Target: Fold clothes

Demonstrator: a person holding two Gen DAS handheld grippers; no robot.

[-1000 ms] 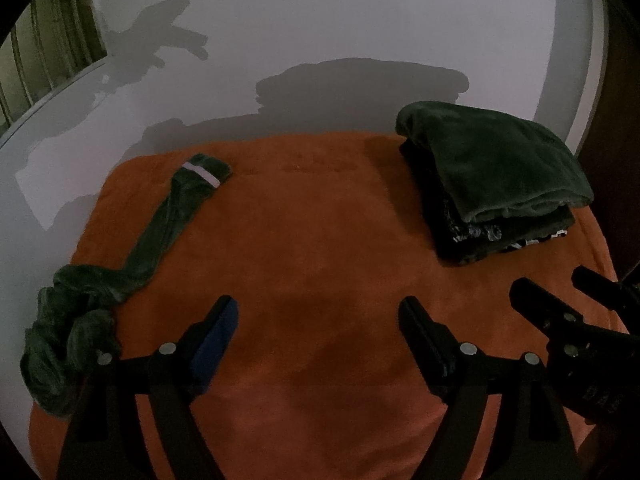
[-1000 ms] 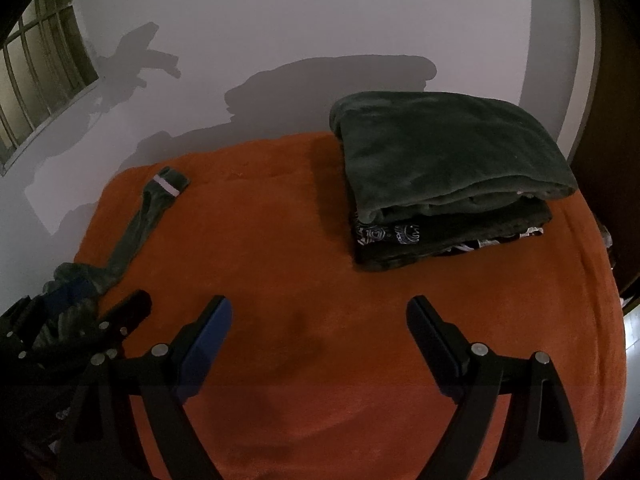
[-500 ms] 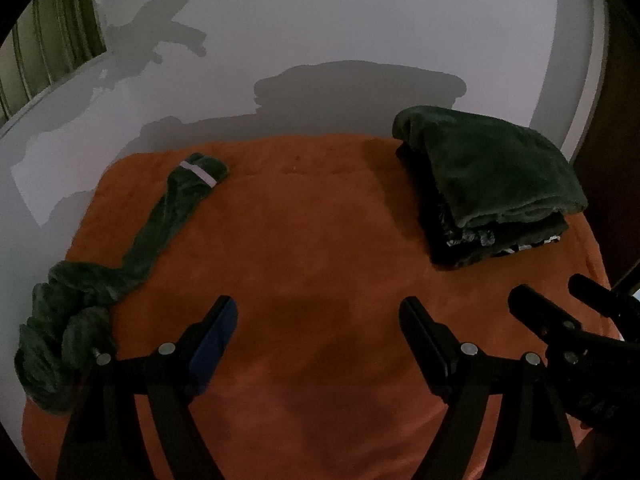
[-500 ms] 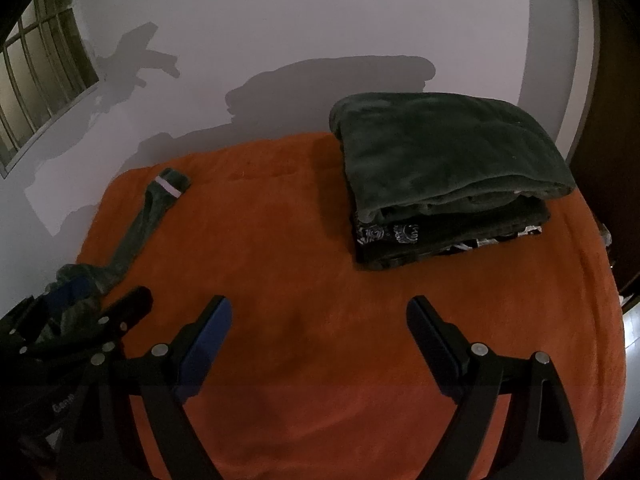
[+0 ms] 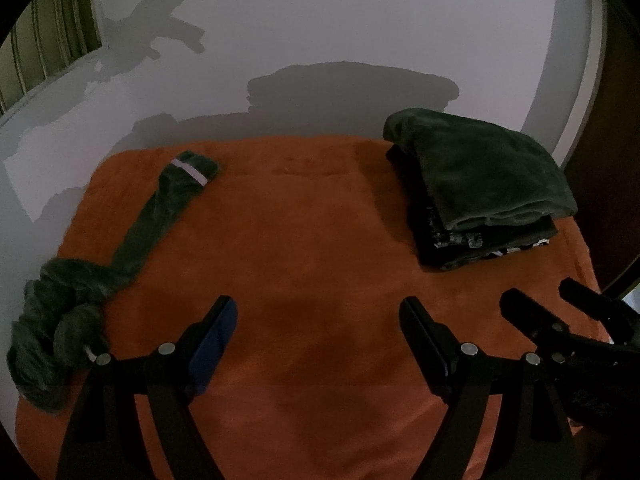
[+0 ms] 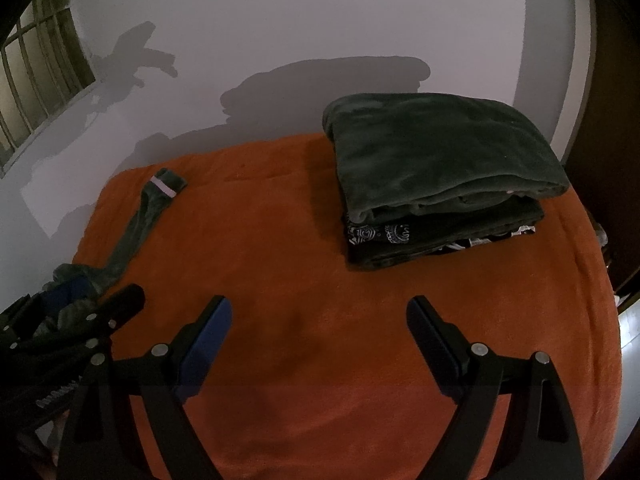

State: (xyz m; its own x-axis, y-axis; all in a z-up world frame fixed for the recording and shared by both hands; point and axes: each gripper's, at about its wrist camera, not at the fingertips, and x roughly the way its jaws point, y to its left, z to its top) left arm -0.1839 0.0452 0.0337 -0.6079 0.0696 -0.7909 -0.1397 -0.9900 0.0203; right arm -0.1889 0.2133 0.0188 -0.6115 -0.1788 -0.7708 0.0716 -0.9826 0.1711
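An orange blanket (image 5: 312, 240) (image 6: 288, 240) covers the bed. A stack of folded dark clothes (image 5: 480, 184) (image 6: 436, 164) sits at its far right, a dark green piece on top and patterned black ones beneath. A crumpled dark green garment (image 5: 76, 304) (image 6: 132, 224) lies along the left edge, one long part with a pale stripe stretched toward the wall. My left gripper (image 5: 316, 320) hovers open over bare blanket, nothing between its fingers. My right gripper (image 6: 320, 320) is open and empty too, beside it to the right, in front of the stack.
A white wall (image 5: 340, 32) rises just behind the bed. A barred window (image 6: 36, 72) is at the far left. Dark wooden furniture (image 6: 608, 120) stands close along the right side. The right gripper's fingers (image 5: 568, 332) show at the left wrist view's right edge.
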